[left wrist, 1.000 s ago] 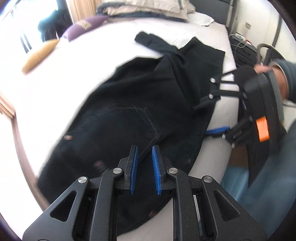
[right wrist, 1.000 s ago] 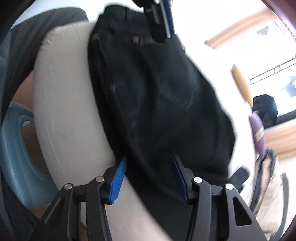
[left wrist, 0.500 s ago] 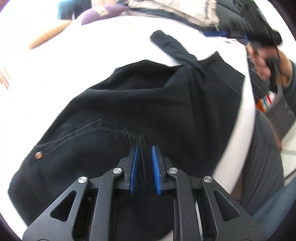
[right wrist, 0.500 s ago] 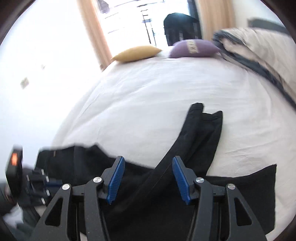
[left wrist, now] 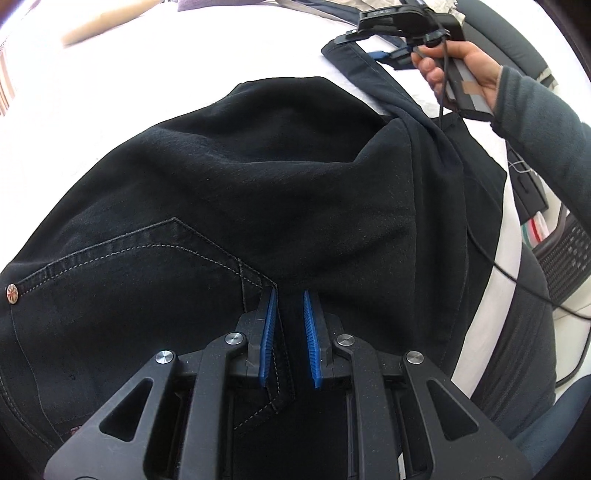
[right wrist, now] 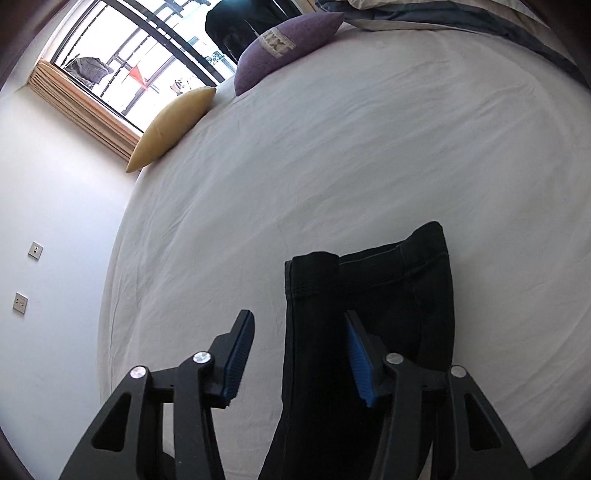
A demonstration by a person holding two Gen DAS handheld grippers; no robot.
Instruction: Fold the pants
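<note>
Black pants (left wrist: 229,206) lie spread on a white bed (left wrist: 147,74), seat and back pocket near me, legs running away to the upper right. My left gripper (left wrist: 289,295) hovers low over the pocket corner, jaws narrowly apart with a fold of cloth between them. My right gripper (right wrist: 299,325) is open over the leg ends (right wrist: 369,280), the cuffs lying between and past its blue pads (right wrist: 360,354). It also shows in the left wrist view (left wrist: 388,55), held by a hand at the far cuff.
A yellow pillow (right wrist: 170,129) and a purple pillow (right wrist: 284,44) lie at the bed's far side by a window. Folded bedding (right wrist: 461,14) sits at the head. A dark chair (left wrist: 532,314) and cables (left wrist: 491,254) stand right of the bed.
My left gripper came down closer to the pocket. My right gripper swung from the waist side to the far leg cuffs and lowered over them, still open.
</note>
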